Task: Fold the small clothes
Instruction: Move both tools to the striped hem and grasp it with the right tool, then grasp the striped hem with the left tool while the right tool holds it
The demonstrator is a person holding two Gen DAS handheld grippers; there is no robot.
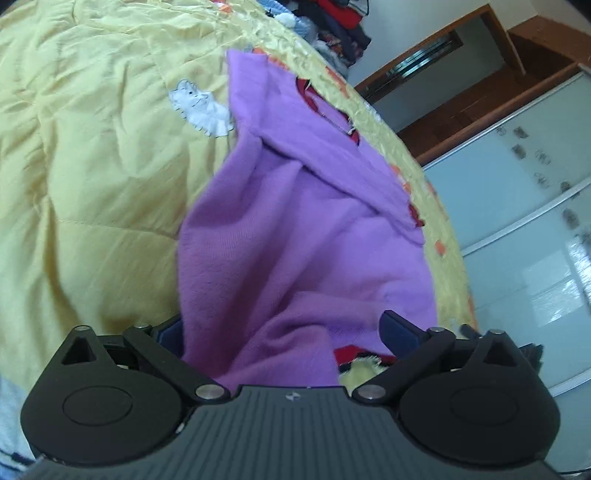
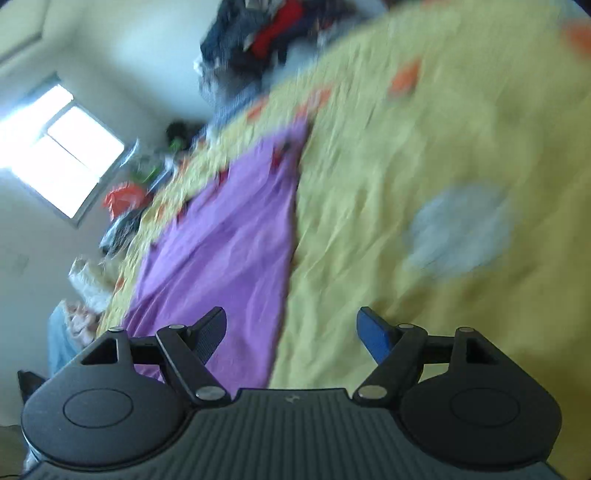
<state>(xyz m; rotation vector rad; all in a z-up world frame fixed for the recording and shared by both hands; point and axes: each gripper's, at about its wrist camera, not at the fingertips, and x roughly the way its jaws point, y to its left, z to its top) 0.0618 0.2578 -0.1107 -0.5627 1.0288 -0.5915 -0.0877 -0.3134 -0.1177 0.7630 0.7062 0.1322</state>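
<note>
Bed: covered by a yellow quilt (image 1: 92, 184), creased, with orange patches along its edge and a white stitched animal figure (image 1: 201, 107). A pale round patch (image 2: 458, 229) shows on the quilt in the right wrist view, blurred.

Room: a heap of dark and red clothes (image 1: 343, 26) at the far end of the bed. A wardrobe with frosted sliding doors (image 1: 535, 229) and wooden trim stands beside the bed. A bright window (image 2: 62, 147) is set in a pale wall; small cluttered items below it are too blurred to name.

Purple garment (image 1: 295, 229): lies on the quilt near the bed's edge, partly folded over itself, with red trim at the neck opening. In the right wrist view it (image 2: 229, 251) stretches away as a long strip.

Left tongs (image 1: 282, 332): spread wide; the near end of the garment lies bunched between the fingers, not pinched.

Right tongs (image 2: 291, 336): parted, holding nothing; the garment's long edge runs between the fingers, cloth by one finger, bare quilt by the other.
</note>
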